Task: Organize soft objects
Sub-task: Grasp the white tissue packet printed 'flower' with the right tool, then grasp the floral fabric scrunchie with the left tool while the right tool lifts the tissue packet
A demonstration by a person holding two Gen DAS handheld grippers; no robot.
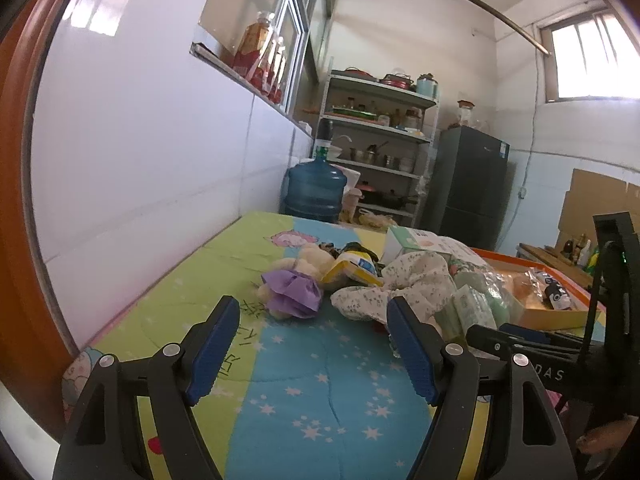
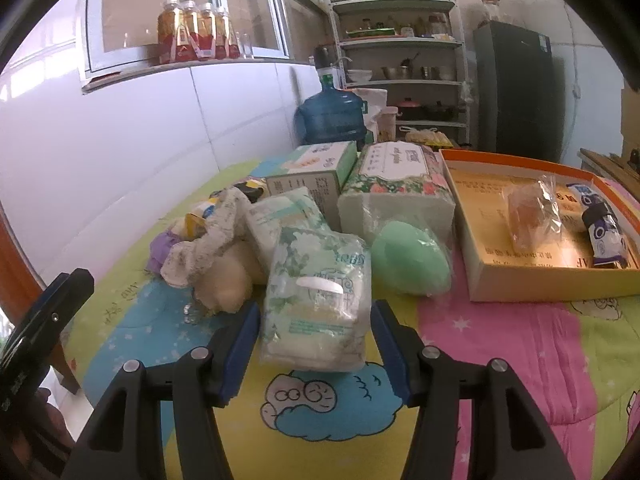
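A soft pack of tissues [image 2: 316, 300] with a green flower print lies on the colourful bedsheet [image 2: 520, 352]. My right gripper [image 2: 316, 314] is open and straddles the pack's near end, with a thin gap at each blue pad. My left gripper [image 1: 313, 310] stands open over the sheet with nothing between its fingers. Just beyond it lies a plush toy in a purple dress [image 1: 294, 292]. A flowered cloth [image 1: 408, 280] is draped over the heap beside the toy. A green egg-shaped sponge [image 2: 412, 260] lies right of the pack.
An orange-rimmed open box [image 2: 520, 280] at the right holds a wrapped bun [image 2: 528, 216] and a blue-white packet [image 2: 604, 232]. A tissue carton [image 2: 312, 168] and a flowered tissue block [image 2: 400, 188] stand behind. A water jug [image 1: 316, 190], shelves and a fridge are beyond; a white wall runs along the left.
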